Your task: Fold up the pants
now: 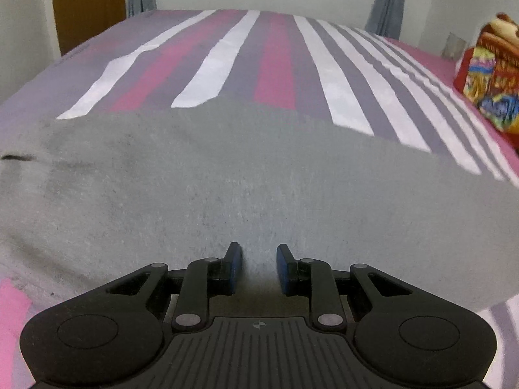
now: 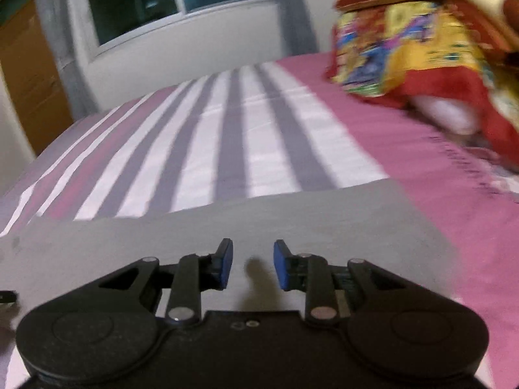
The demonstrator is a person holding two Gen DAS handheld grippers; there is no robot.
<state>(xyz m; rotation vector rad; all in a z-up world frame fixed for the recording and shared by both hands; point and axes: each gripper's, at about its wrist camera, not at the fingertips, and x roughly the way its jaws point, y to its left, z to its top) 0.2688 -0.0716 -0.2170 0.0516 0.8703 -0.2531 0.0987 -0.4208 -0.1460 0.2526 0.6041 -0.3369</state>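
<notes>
One pair of grey pants (image 1: 259,175) lies flat on the bed (image 1: 275,64), filling the middle band of the left wrist view from edge to edge and the lower half of the right wrist view. In the left view a dark slit shows at the cloth's far left edge; the rest of the grey surface is smooth. In the right view the pants end in a straight edge and a square corner at the right of the frame, with pink sheet beyond it.

The bedsheet (image 2: 227,149) carries stripes of white, grey and magenta running away toward the top of each frame, with a plain pink band along its right side.

Two grippers show, one per view. The left gripper (image 1: 259,267) sits at the bottom centre of its frame; its two blue-padded jaws stand a little apart, with only flat grey cloth seen in the gap and nothing pinched. The right gripper (image 2: 253,265) sits likewise at the bottom centre of its frame; its jaws are opening, nothing is between them, and their shadow falls on the pants below.

One bright bundle of printed fabric (image 2: 421,48), in red, yellow and blue, rests on the pink band at the upper right. Its print is too blurred to read.

One window (image 2: 162,0) and two grey curtains (image 1: 387,3) stand behind the bed, with one brown door (image 1: 87,3) at the upper left. No writing can be read anywhere.
</notes>
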